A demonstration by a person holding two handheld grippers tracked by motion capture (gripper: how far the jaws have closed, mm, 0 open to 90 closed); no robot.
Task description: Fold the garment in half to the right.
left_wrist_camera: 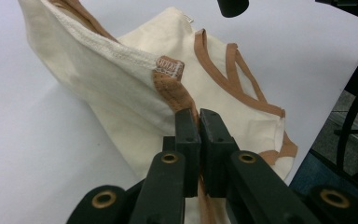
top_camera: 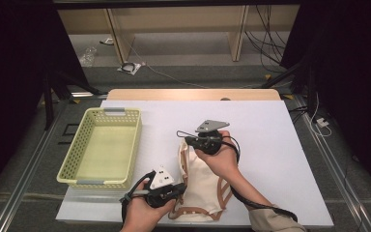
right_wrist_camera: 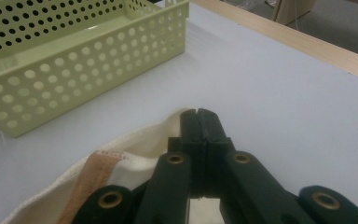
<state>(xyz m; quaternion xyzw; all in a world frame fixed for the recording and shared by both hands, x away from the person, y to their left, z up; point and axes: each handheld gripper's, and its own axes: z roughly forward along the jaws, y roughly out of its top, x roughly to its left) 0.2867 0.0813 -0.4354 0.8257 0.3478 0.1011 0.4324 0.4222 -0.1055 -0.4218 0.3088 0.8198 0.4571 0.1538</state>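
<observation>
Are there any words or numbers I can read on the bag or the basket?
No text reads clearly.
Small white tag on the edge of the cloth bag: too small to read.
Stitched brown patch where the bag's strap joins: only stitching, no letters.
Yellow basket: just holes, no label.

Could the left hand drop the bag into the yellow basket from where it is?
Probably yes. The basket sits empty just beside the left gripper, with only bare table between. But the right gripper is also clamped on the bag, so both must move together.
</observation>
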